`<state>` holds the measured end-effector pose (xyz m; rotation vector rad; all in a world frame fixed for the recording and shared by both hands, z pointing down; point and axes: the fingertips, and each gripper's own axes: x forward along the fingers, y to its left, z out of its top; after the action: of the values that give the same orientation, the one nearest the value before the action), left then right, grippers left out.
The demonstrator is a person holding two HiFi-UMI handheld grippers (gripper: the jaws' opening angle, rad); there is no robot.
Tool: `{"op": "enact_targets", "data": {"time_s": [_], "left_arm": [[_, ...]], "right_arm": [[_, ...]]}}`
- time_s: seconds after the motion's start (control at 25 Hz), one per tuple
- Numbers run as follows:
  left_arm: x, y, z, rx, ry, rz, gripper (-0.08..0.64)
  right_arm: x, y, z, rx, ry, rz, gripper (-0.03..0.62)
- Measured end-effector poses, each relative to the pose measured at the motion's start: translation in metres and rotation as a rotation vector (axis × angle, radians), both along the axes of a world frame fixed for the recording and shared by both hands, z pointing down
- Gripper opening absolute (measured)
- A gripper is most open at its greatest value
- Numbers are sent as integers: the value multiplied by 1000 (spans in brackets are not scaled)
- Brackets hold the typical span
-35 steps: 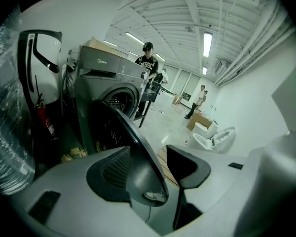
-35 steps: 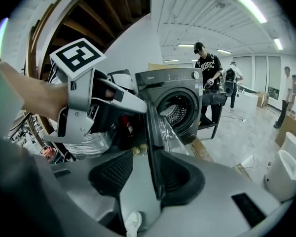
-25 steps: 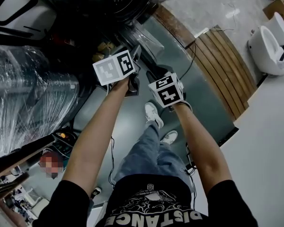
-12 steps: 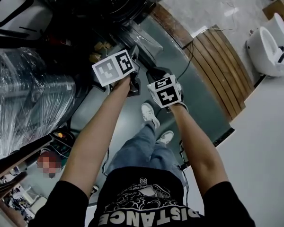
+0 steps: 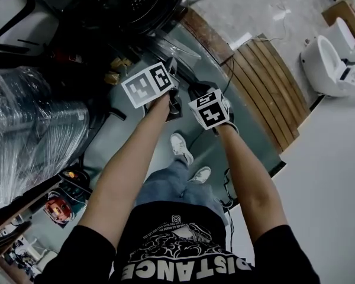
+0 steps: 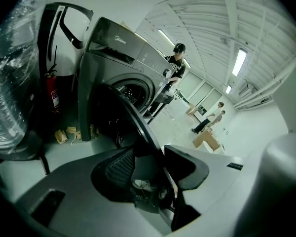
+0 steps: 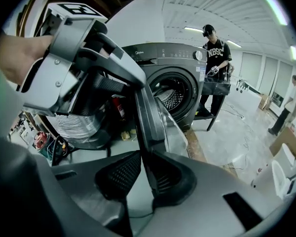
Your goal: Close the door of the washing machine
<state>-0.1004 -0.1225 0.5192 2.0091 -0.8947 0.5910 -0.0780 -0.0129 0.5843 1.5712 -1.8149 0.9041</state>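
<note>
**Subject.** The door (image 7: 147, 116), round, dark-rimmed, with a clear domed window, stands swung well out from the washing machine (image 7: 160, 56), a dark grey front-loading unit. The drum opening is fully exposed. The door is not closed.

**Grippers.** The left gripper (image 6: 149, 154) has its jaws drawn in narrow on the door's free rim, which runs up between them. The right gripper (image 7: 140, 169) is set the same way, just below the left one on that rim. Its ribbed pads close on the rim, and a sliver of floor shows further back beside one pad.

**Change noted.** Over the last second both grippers stay clamped side by side on the rim and have moved slightly toward the machine. The person's white shoes (image 5: 180, 148) have stepped forward beneath the arms. The door's angle to the machine shows little visible change.

**Assessment.** The closing swing appears to be only starting, and nearly the whole arc seems to be left. The forward step suggests the body is following the door in. The rim hold looks adequate for pushing.

**Surroundings.** A large plastic-wrapped bundle (image 5: 29, 123) sits left of the machine, clear of the door's path. A bystander in a black T-shirt (image 7: 214, 58) stands well behind the machine.
</note>
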Motion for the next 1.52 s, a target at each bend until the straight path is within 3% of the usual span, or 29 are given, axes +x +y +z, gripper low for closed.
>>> {"op": "enact_targets", "data": {"time_s": [0.28,0.6,1.16,1.52], "left_arm": [[26,-8,3,-64,14,-51,206],[51,-20,3,-73,40,-144,212],[95,-46,7,-85,40,-364,209],[116,-66,10,-89,50,-460,210]], "right_arm": [[37,-10,2,-35,16,-37,83],[72,-26,2,-24,41,-96,87],[133,-64,6,14,32,-325,86],[163,-89,9,20,22,-433,87]]}}
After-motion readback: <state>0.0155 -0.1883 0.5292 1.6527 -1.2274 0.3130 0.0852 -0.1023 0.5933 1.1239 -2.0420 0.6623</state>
